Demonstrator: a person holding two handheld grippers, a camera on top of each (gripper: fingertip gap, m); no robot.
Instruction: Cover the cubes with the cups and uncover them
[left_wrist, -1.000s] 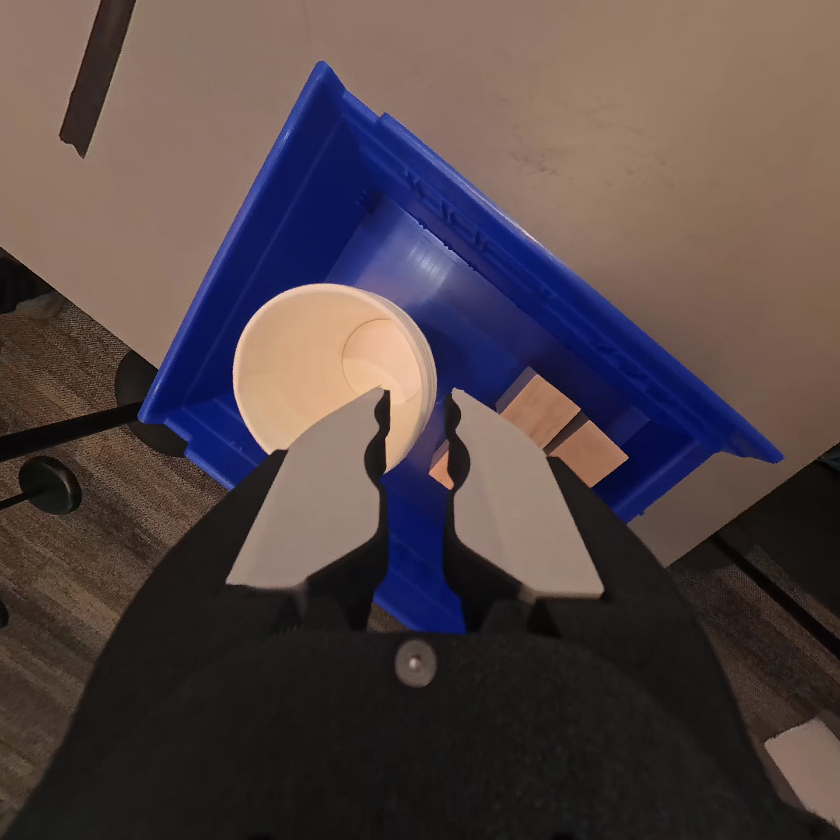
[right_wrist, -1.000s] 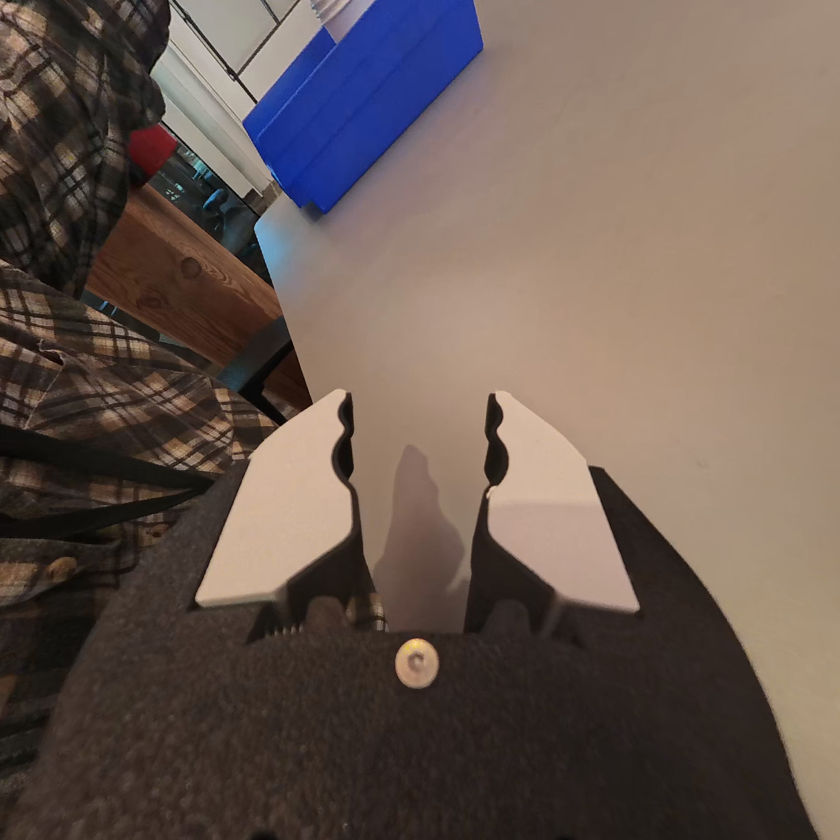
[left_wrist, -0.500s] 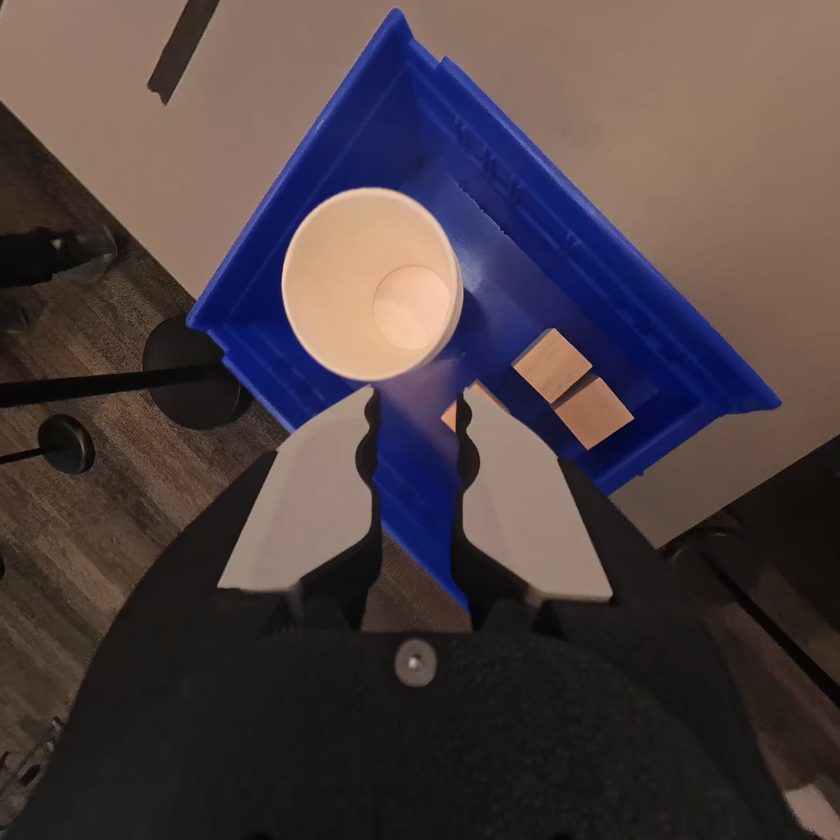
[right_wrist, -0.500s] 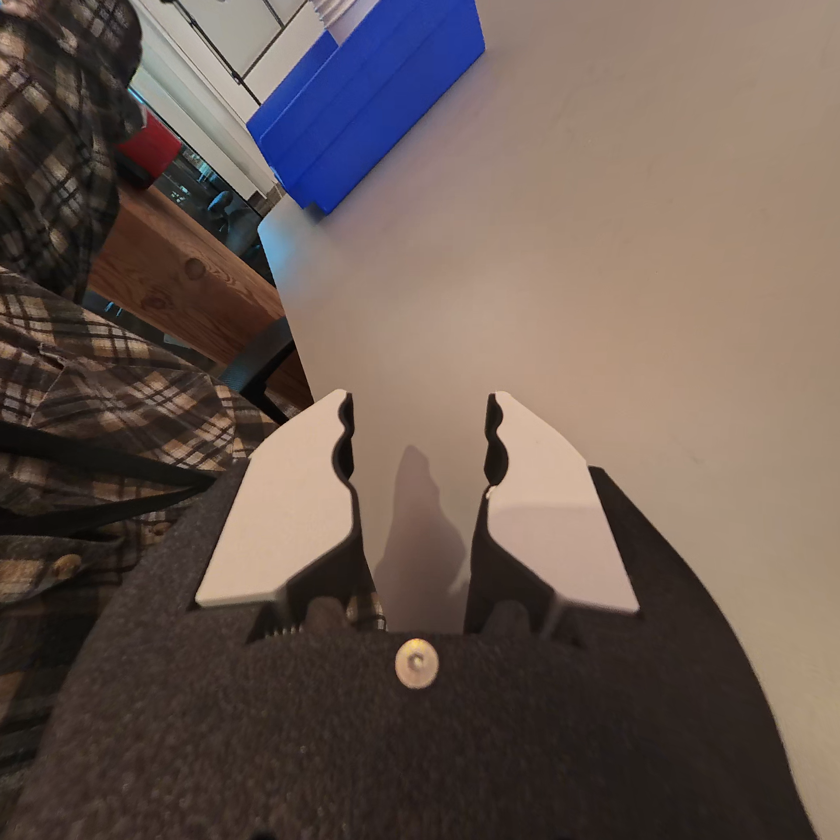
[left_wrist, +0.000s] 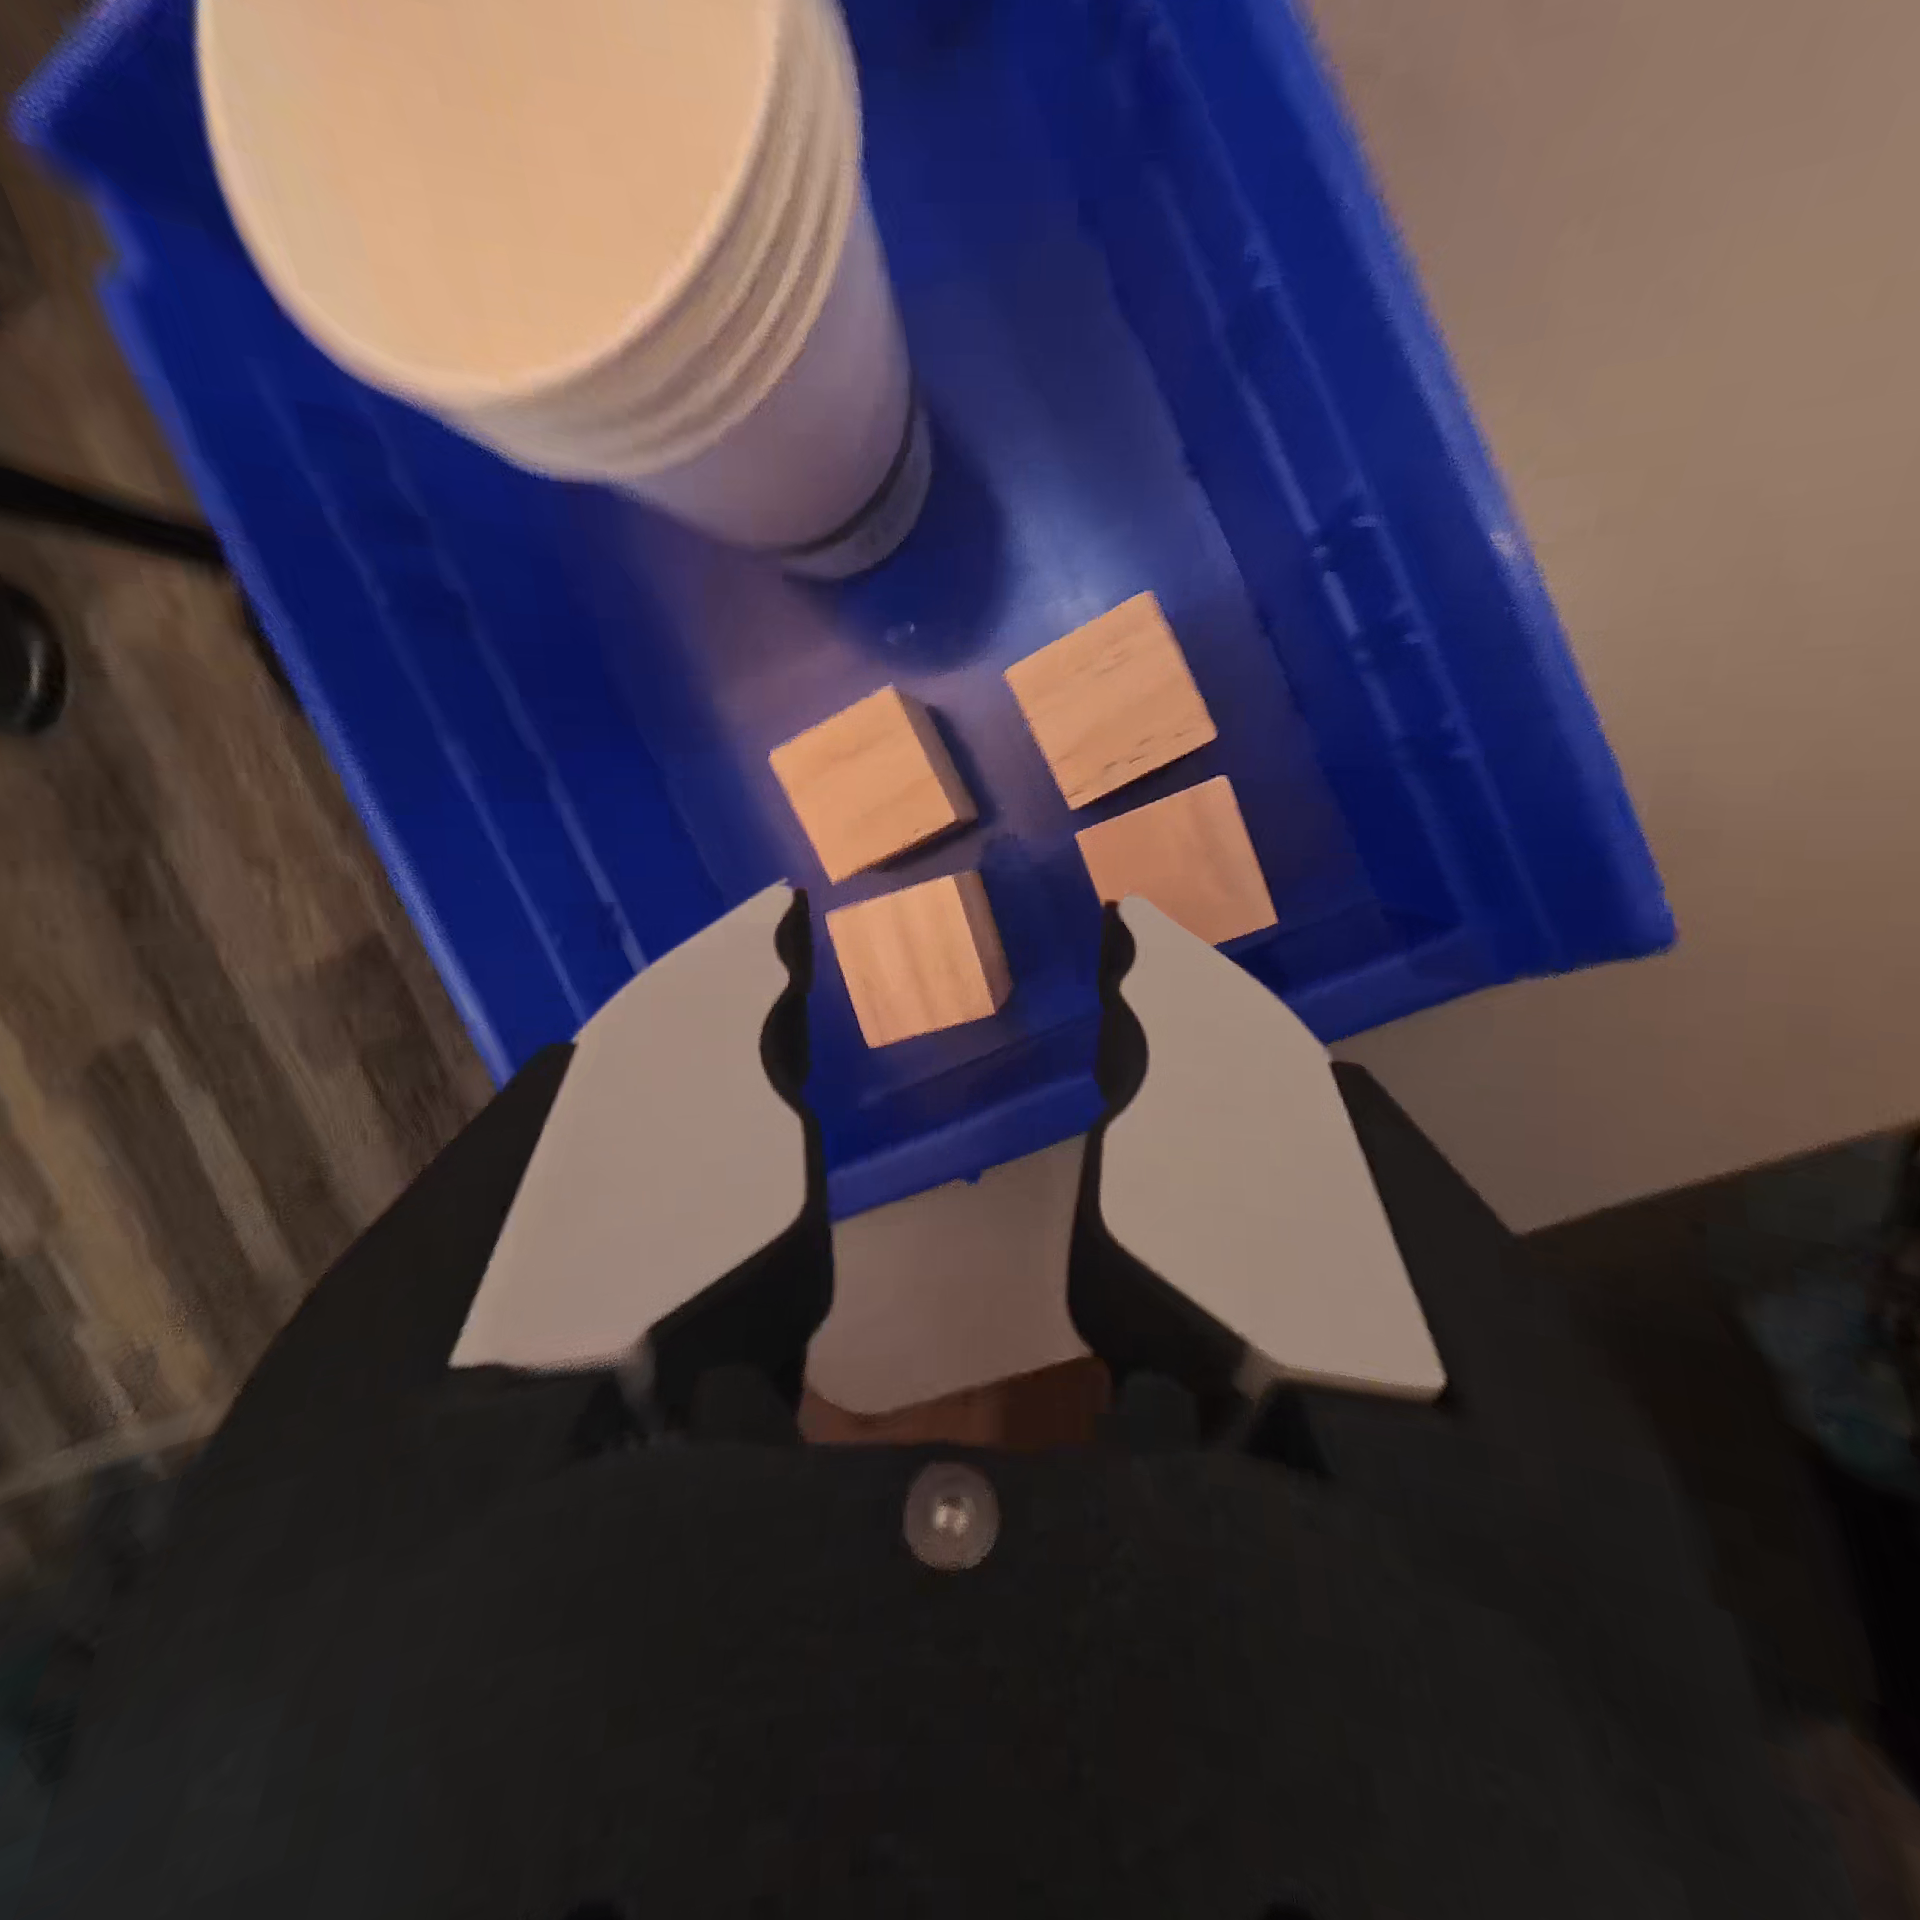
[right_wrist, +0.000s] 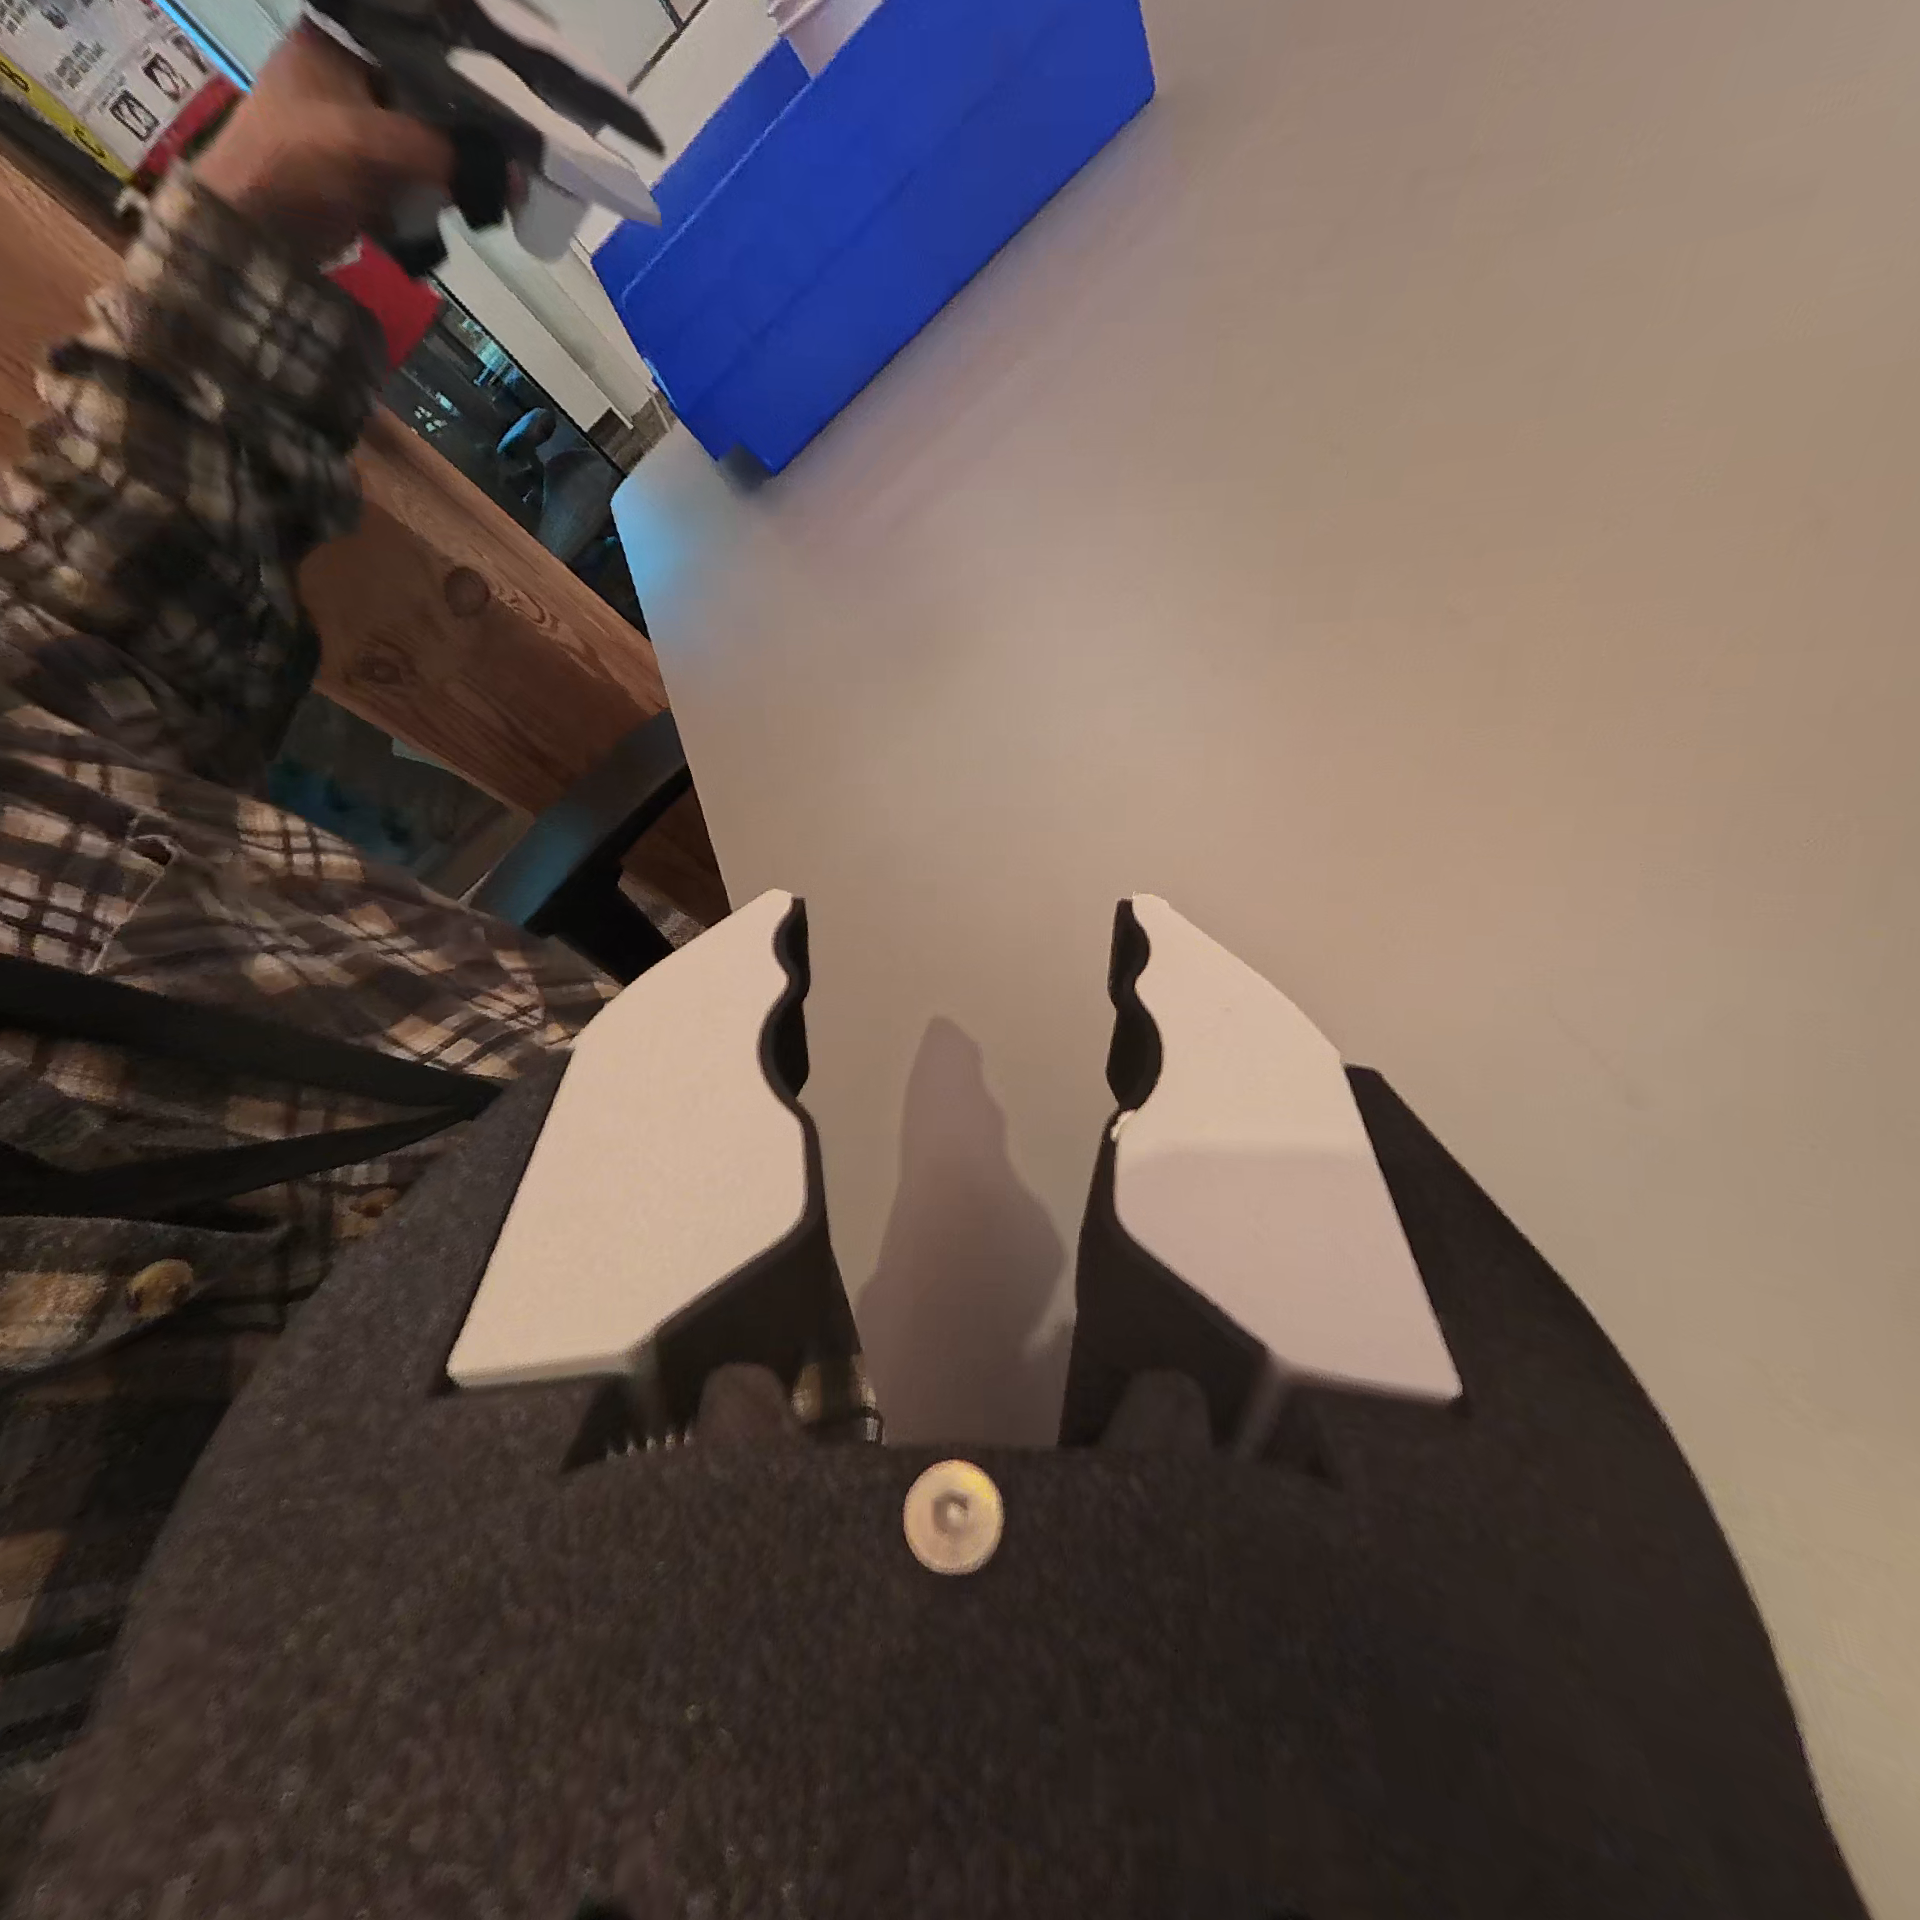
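Left tool (left_wrist: 951, 914) now over cubes (left_wrist: 914, 961), cup stack (left_wrist: 540, 239) top cropped, blurred.

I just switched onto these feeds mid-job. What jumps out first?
In the left wrist view, a bright blue plastic bin on the pale grey table dominates, holding a tall stack of nested white paper cups and, nearer the camera, four small wooden cubes in a loose square. The open left gripper hovers over the nearest cube, while the open right gripper sits low over bare table, far from the bin.
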